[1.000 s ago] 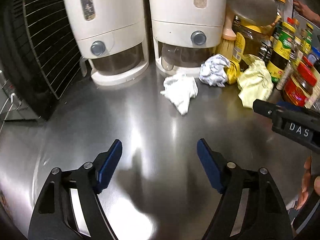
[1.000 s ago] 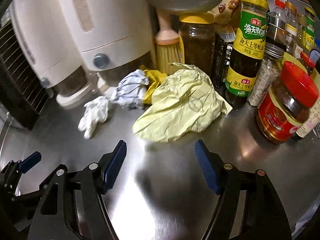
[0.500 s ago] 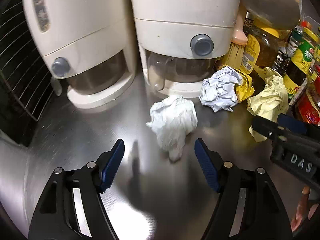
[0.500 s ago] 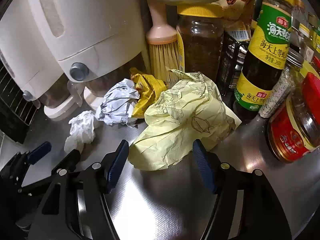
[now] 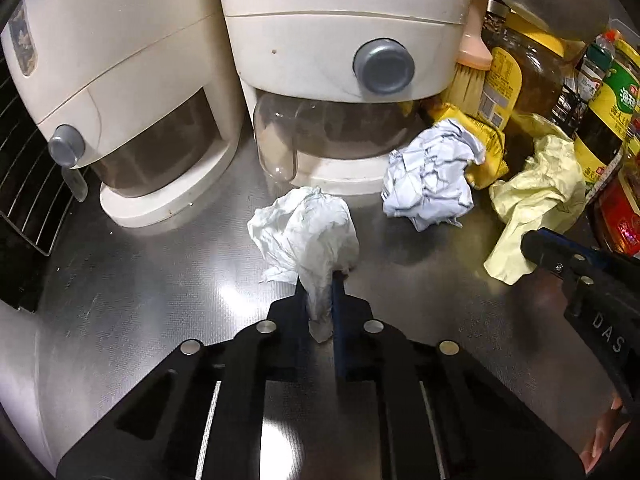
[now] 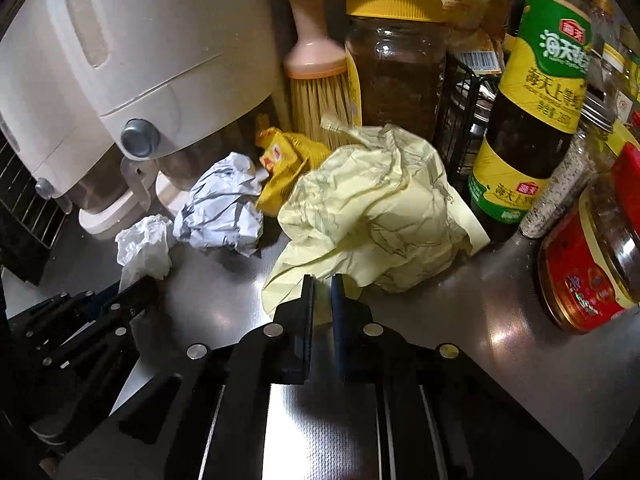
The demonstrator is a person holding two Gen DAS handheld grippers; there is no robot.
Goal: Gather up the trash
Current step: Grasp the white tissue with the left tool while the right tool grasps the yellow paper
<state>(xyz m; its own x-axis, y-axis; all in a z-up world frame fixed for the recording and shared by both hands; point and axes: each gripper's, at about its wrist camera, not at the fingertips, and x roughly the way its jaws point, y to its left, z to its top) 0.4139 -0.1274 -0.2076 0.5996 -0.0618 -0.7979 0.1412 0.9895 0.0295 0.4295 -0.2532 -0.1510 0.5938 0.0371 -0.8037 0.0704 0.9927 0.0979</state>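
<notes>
A kitchen, probably commercial: steel desk (image 6: 500, 360), sauce bottle (image 6: 536, 92) at two o'clock, grain dispensers (image 5: 340, 52) at twelve.

Left gripper (image 5: 320, 300) and right gripper (image 6: 322, 300) just clamped closed.

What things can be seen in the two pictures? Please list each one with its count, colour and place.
tissue wad: 1, white, counter centre, pinched
paper ball: 1, white-grey, by right dispenser
wrapper: 1, yellow, behind paper ball
crumpled sheet: 1, pale yellow, before the jars
dispensers: 2, cream, at back
brush: 1, pink handle, beside dispenser
sauce bottle: 1, dark, green-yellow label
jar: 1, red label, right
left gripper: black, shut on tissue
right gripper: black, shut on sheet
</notes>
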